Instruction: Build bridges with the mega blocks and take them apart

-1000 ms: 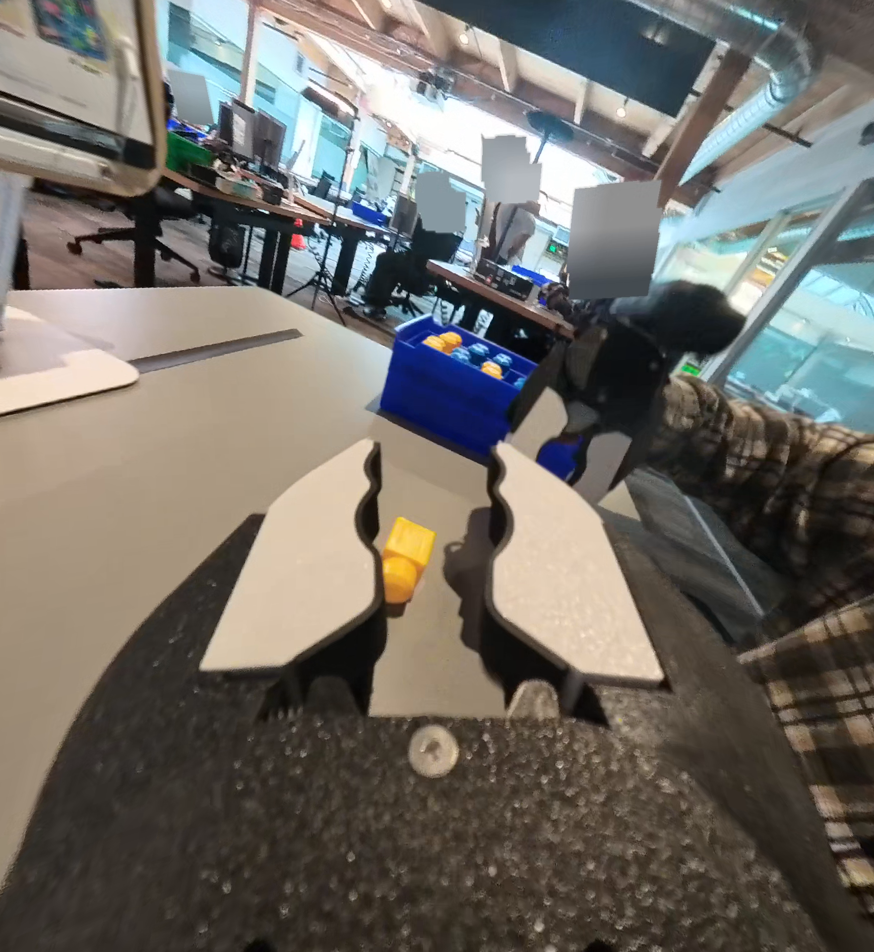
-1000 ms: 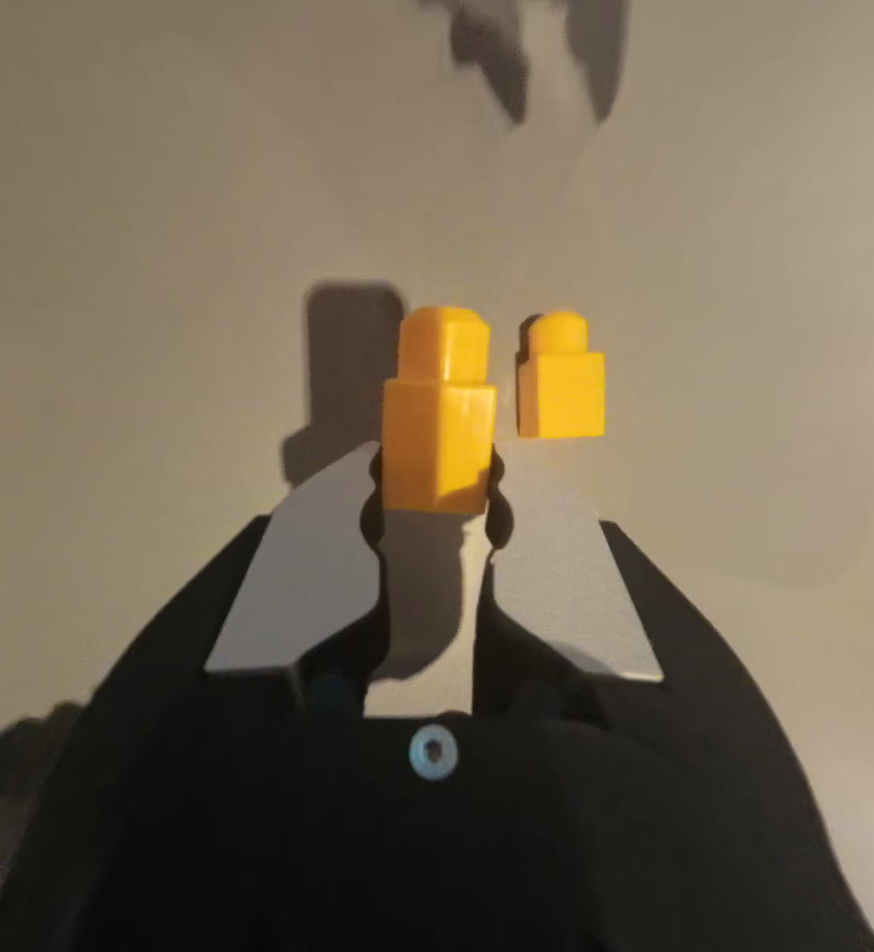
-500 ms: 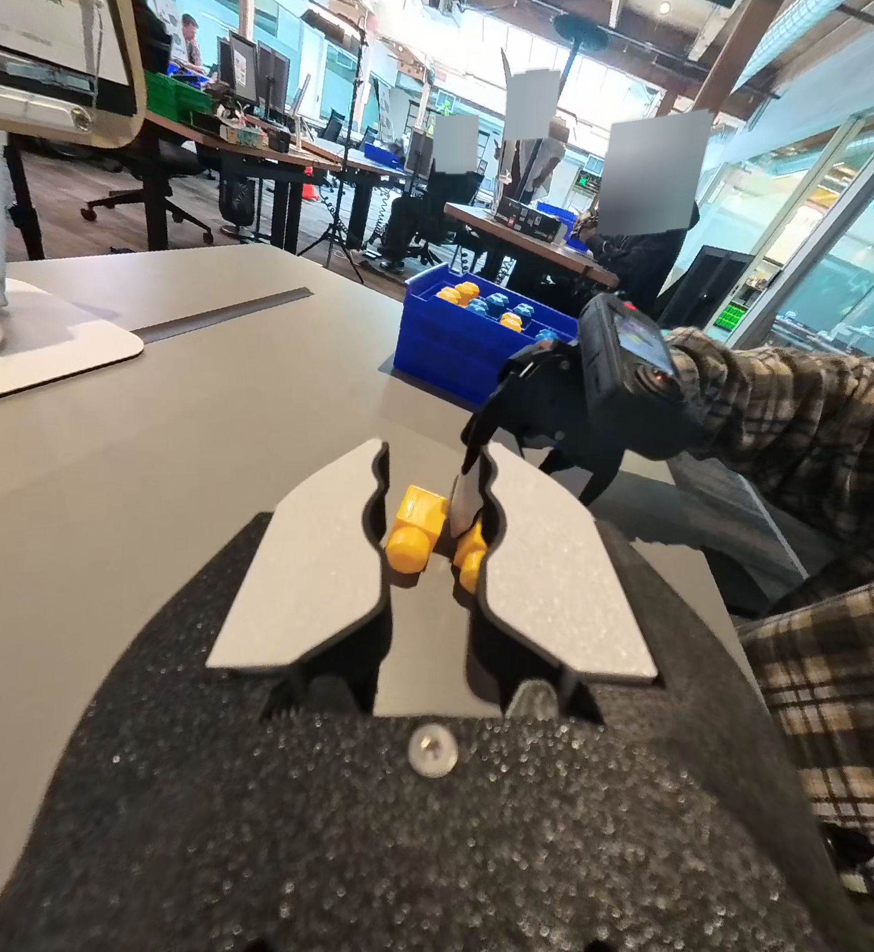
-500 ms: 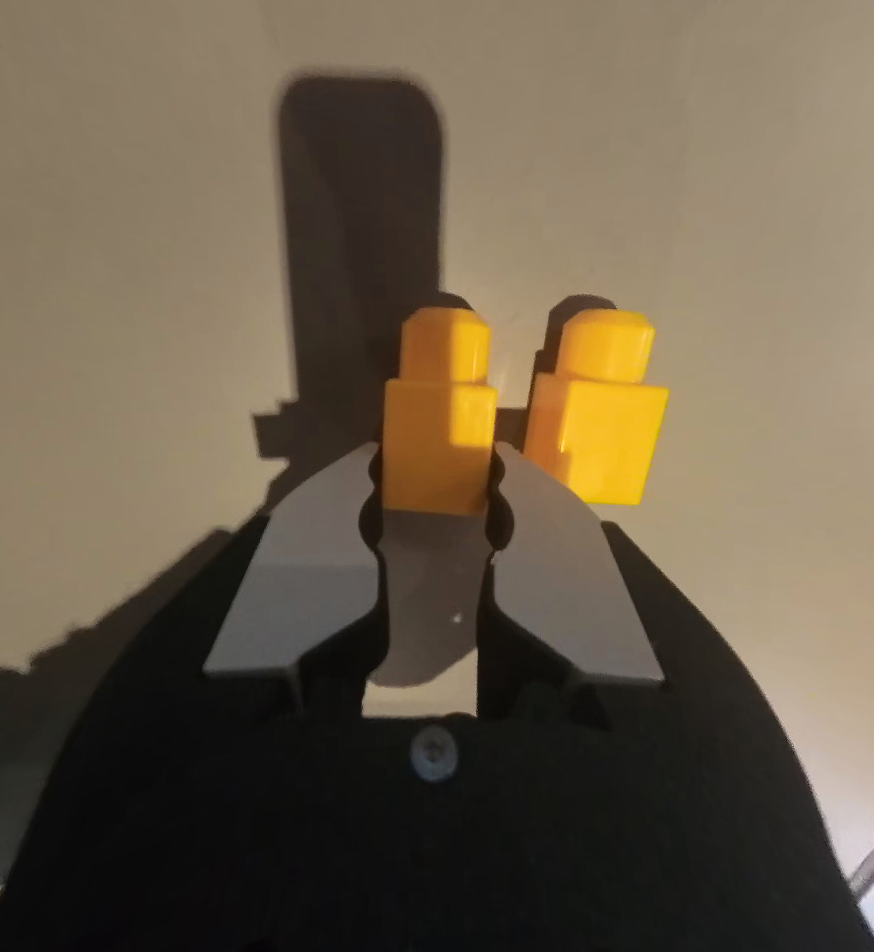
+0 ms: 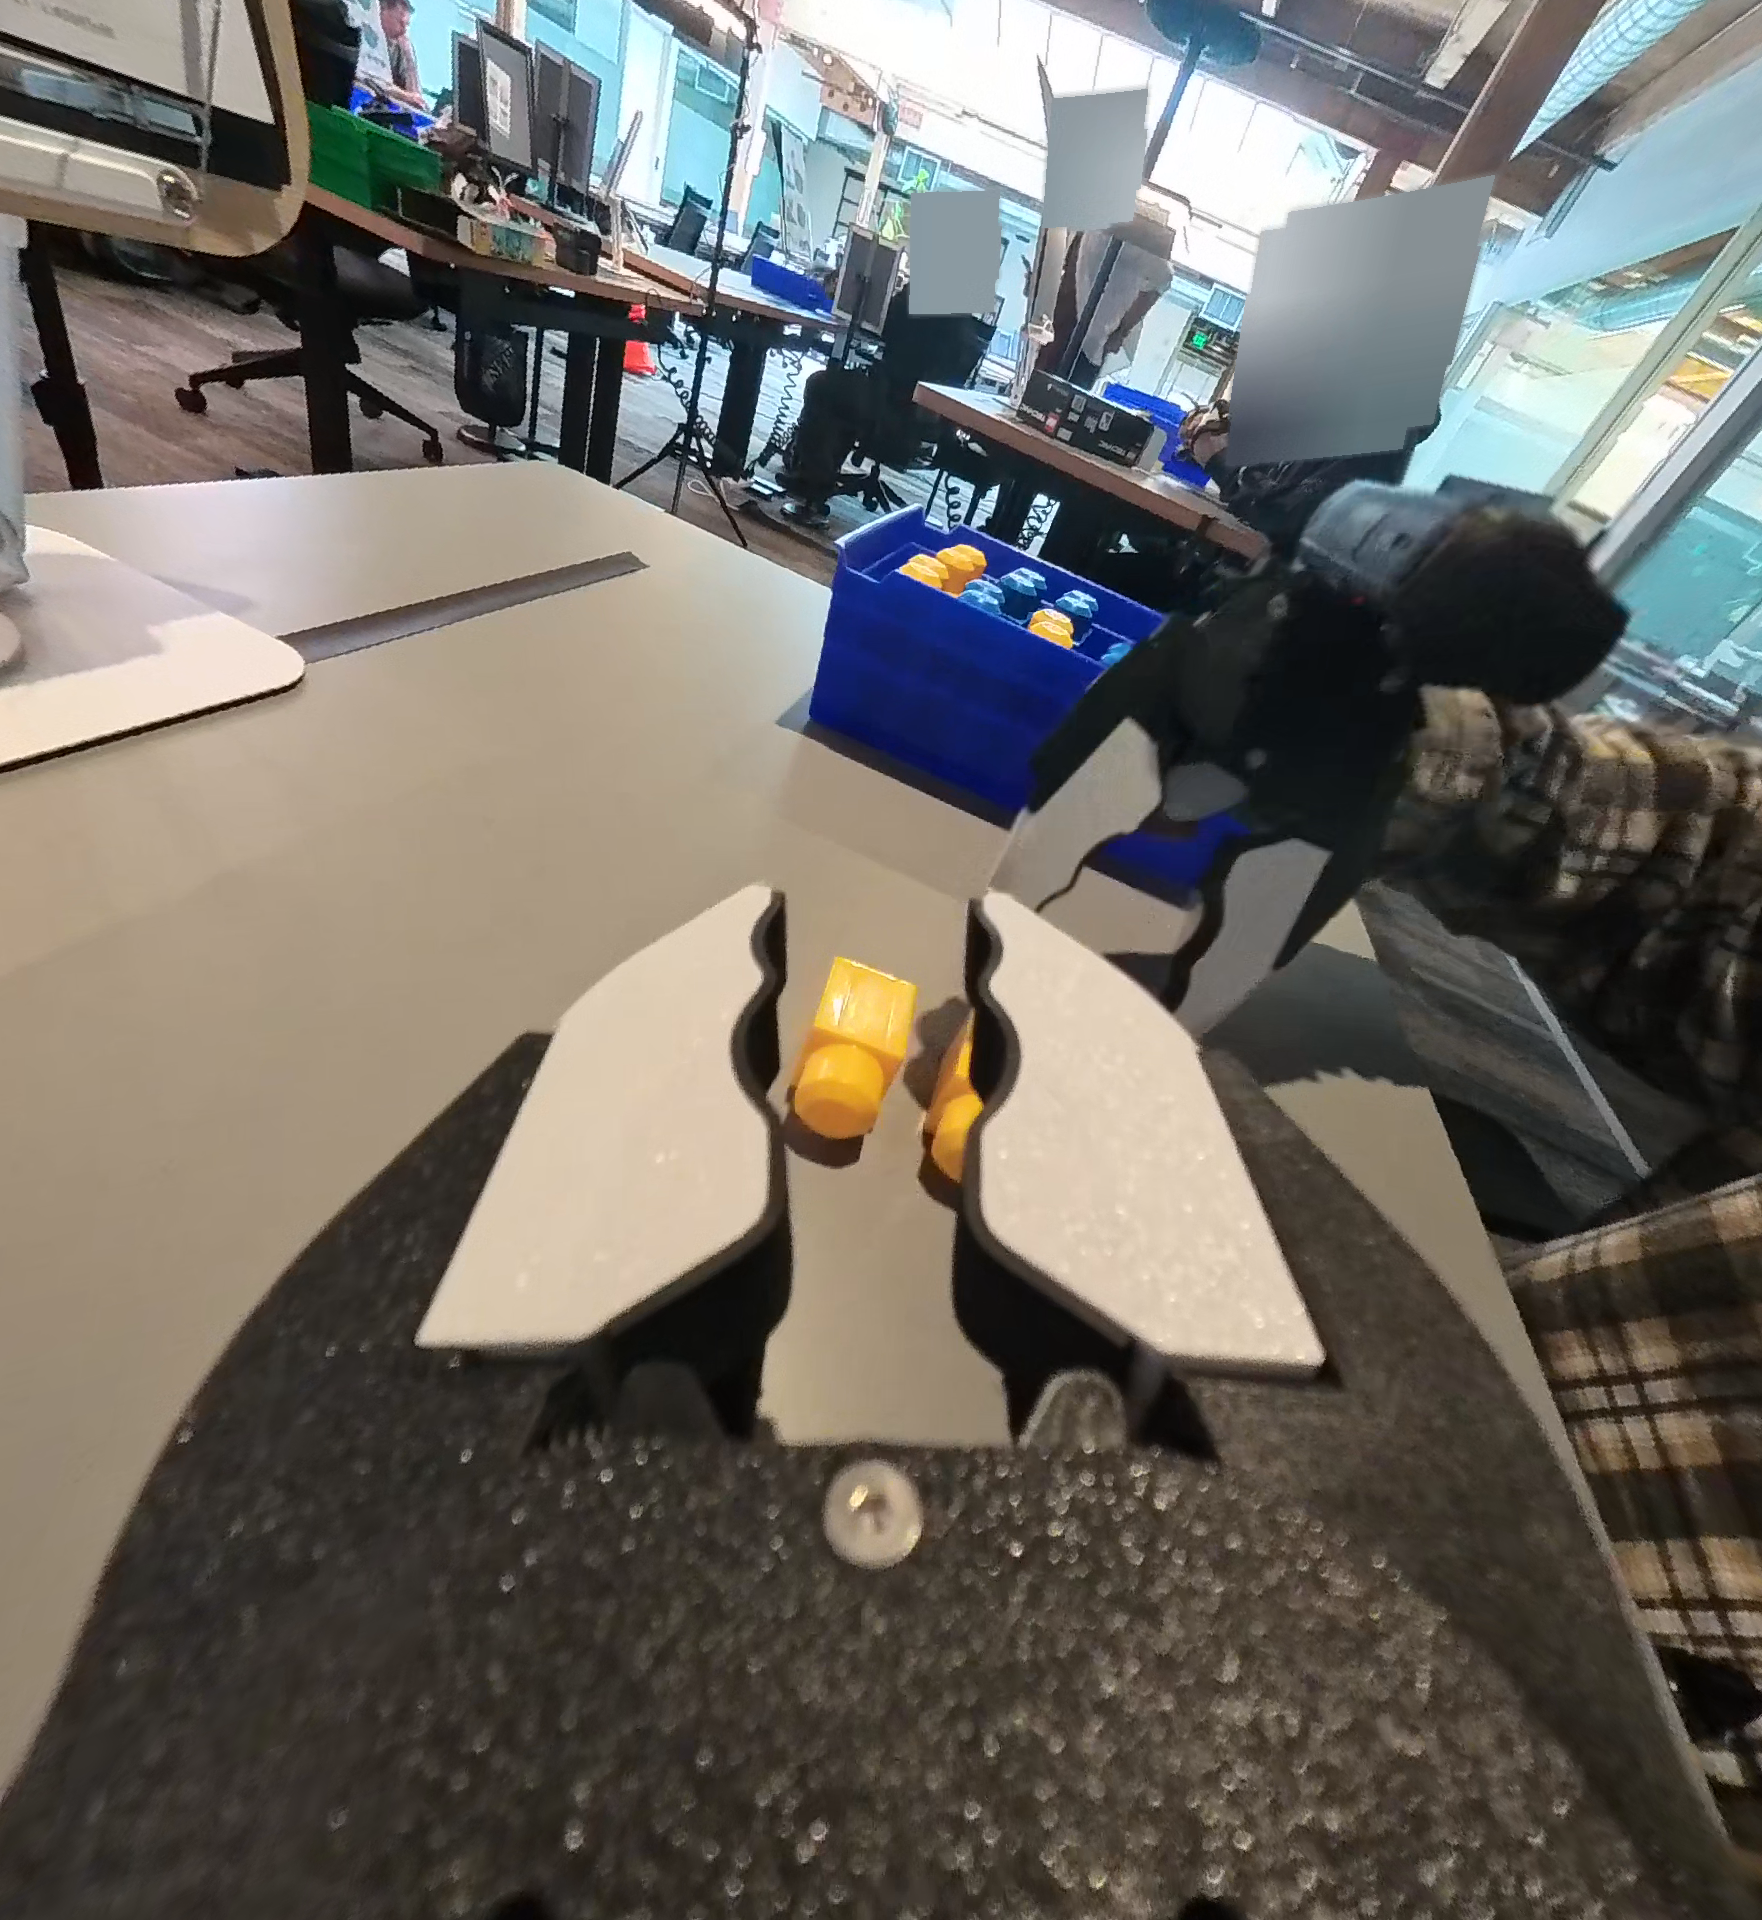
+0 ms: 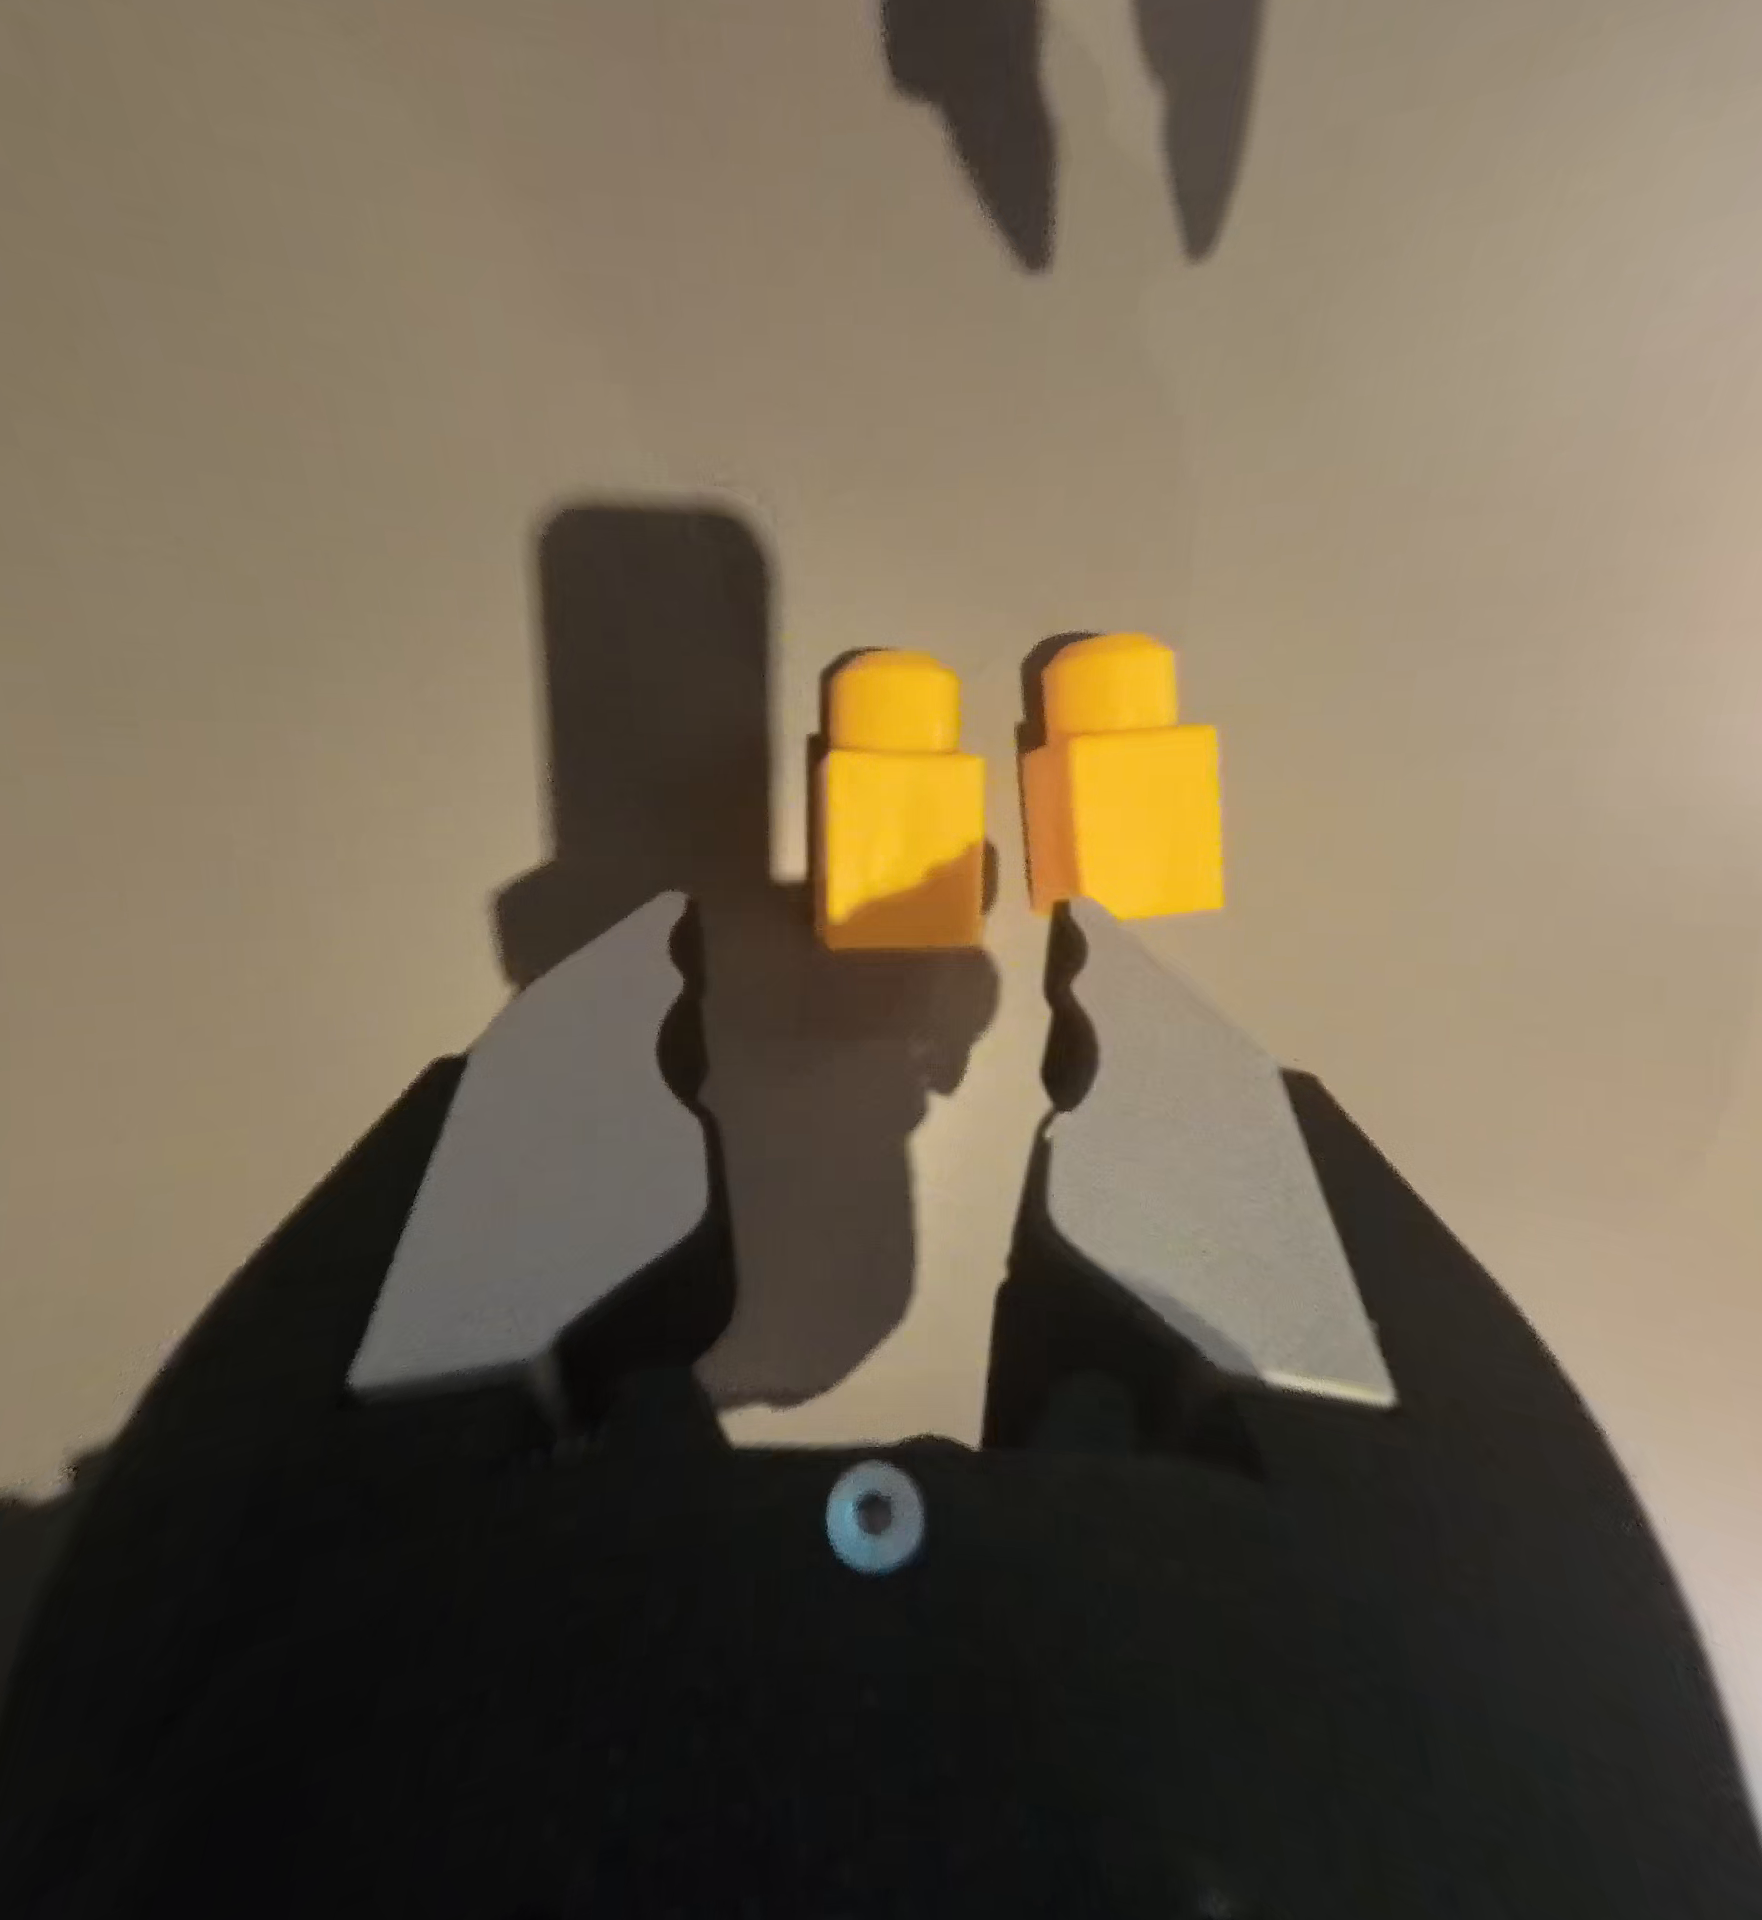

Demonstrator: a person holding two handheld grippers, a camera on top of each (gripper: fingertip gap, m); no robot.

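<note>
From where I stood, the second yellow block [image 5: 950,1101] lay half hidden behind the left gripper's [image 5: 872,920] right-hand finger, so only its stud and a strip of its body showed in the left wrist view. The blue bin [image 5: 918,686] was partly covered by the right gripper [image 5: 1116,914], which looked smeared by blur, and the blocks inside the bin were too small to count. The white stand base [image 5: 108,665] ran off the picture's left edge. The plaid sleeve [image 5: 1687,1455] was cut off at the right edge. The right wrist view was soft, and the gripper body's lower part was lost in darkness.
</note>
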